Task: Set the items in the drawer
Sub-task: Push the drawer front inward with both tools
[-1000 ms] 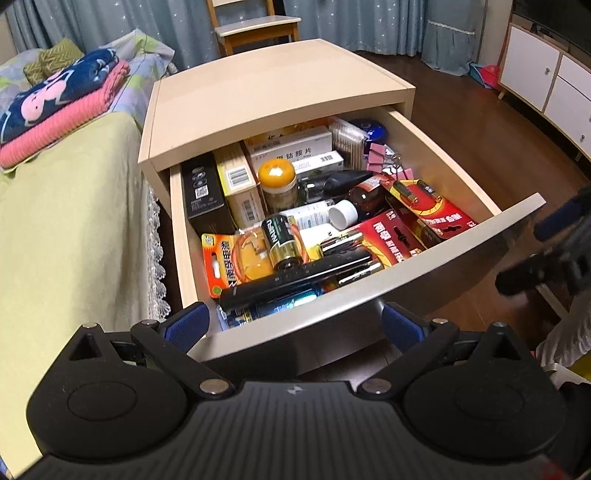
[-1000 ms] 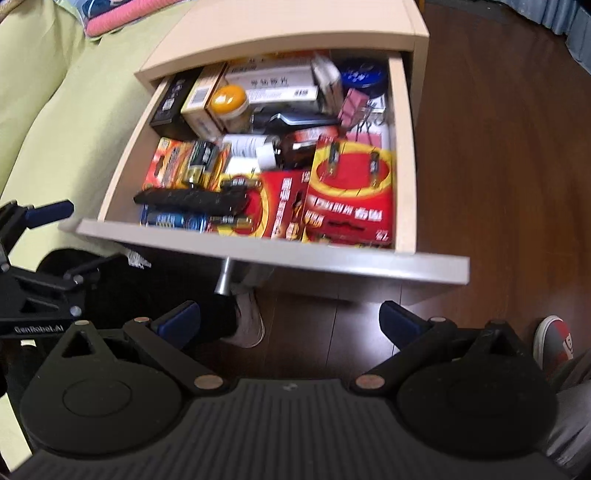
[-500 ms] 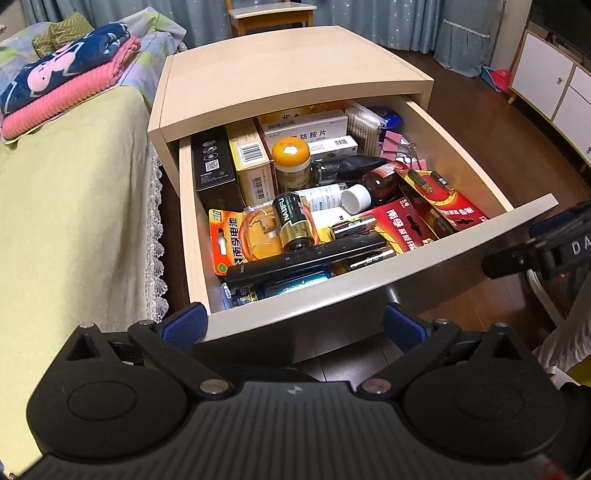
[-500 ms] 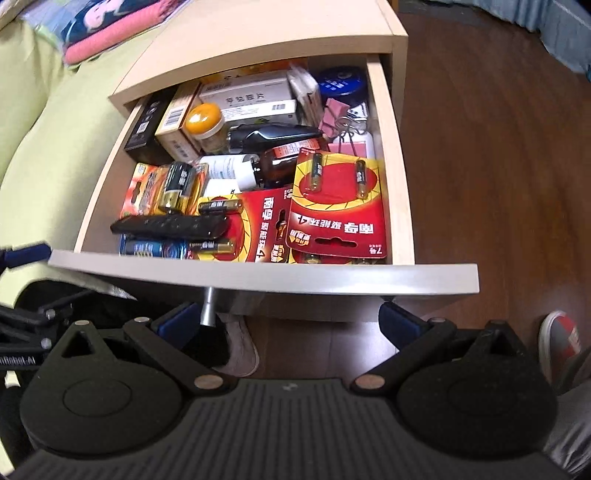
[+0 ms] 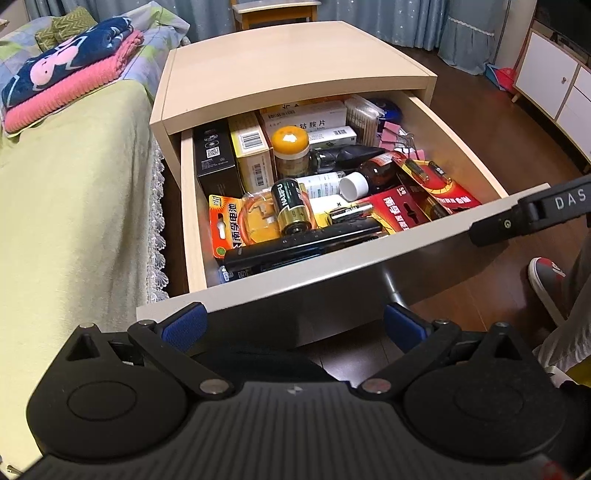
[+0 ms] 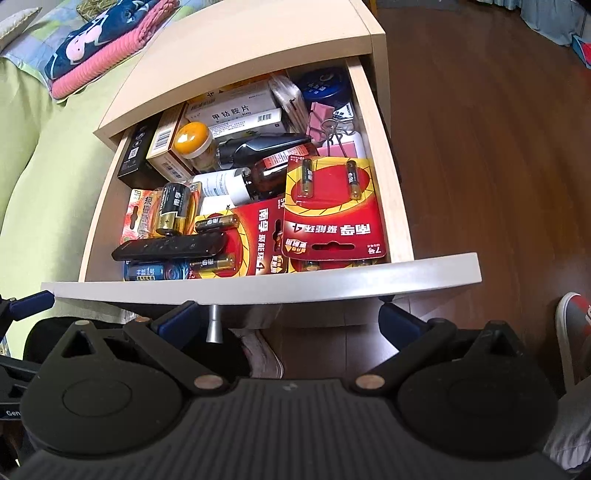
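Observation:
The nightstand drawer (image 5: pixel 332 271) stands pulled open and is packed with items. A black remote (image 5: pixel 306 240) lies along the front, behind it a large battery (image 5: pixel 291 206), an orange-lidded jar (image 5: pixel 290 147) and boxes. Red battery cards (image 6: pixel 332 214) fill the right side, with pink binder clips (image 6: pixel 319 118) and a blue tin (image 6: pixel 325 88) at the back. My left gripper (image 5: pixel 294 325) is open and empty, just in front of the drawer front. My right gripper (image 6: pixel 289 321) is open too, in front of the drawer front (image 6: pixel 258 284), its left finger beside the metal knob (image 6: pixel 214 326).
A bed with a green cover (image 5: pixel 74 221) adjoins the nightstand on the left, with folded pink and navy blankets (image 5: pixel 66 81) on it. A wooden chair (image 5: pixel 273 11) stands behind, a white cabinet (image 5: pixel 554 85) at right. A person's shoe (image 5: pixel 546 273) rests on the dark wood floor.
Both grippers have drifted nearer to the drawer front, so the drawer looks larger in the right wrist view. The contents have not moved, and both grippers stay open.

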Demonstrator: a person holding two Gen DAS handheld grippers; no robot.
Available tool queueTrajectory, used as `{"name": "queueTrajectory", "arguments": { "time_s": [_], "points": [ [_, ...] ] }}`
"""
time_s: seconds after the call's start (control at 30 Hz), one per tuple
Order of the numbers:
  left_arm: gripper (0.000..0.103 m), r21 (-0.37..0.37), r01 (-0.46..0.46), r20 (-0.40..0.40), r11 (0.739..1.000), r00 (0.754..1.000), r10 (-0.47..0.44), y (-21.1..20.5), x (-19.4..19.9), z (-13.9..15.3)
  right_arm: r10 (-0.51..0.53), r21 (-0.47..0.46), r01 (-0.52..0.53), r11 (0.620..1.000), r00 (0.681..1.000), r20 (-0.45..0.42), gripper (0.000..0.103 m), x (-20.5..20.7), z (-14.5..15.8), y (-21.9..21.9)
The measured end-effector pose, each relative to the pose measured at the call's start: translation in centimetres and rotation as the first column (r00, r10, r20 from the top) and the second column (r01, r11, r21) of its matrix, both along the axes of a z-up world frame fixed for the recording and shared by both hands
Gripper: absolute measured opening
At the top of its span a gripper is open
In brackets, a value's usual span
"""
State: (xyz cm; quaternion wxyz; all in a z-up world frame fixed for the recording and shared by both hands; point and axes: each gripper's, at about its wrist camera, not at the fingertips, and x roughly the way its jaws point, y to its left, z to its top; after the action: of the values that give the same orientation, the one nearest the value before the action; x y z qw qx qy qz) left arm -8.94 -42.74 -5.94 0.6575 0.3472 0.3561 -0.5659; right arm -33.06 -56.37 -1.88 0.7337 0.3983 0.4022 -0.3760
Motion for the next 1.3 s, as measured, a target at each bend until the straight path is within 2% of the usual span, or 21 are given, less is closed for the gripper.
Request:
{"name": "queueTrajectory", "arguments": {
  "time_s": [0.67, 1.3],
  "points": [
    [0.102, 0.018, -0.036, -0.007, 0.999, 0.999, 0.036, 0.3, -0.3, -1.7, -0.008, -0.058, 0.008, 0.998, 1.0, 0.004, 0.102, -0.3, -0.2, 1.4],
    [0.102, 0.009, -0.065, -0.006, 0.998, 0.998, 0.065, 0.3, -0.3, -1.9, -0.021, -0.103, 0.021, 0.994, 1.0, 0.0, 0.102, -0.5, -0.4, 2.4]
  ]
}}
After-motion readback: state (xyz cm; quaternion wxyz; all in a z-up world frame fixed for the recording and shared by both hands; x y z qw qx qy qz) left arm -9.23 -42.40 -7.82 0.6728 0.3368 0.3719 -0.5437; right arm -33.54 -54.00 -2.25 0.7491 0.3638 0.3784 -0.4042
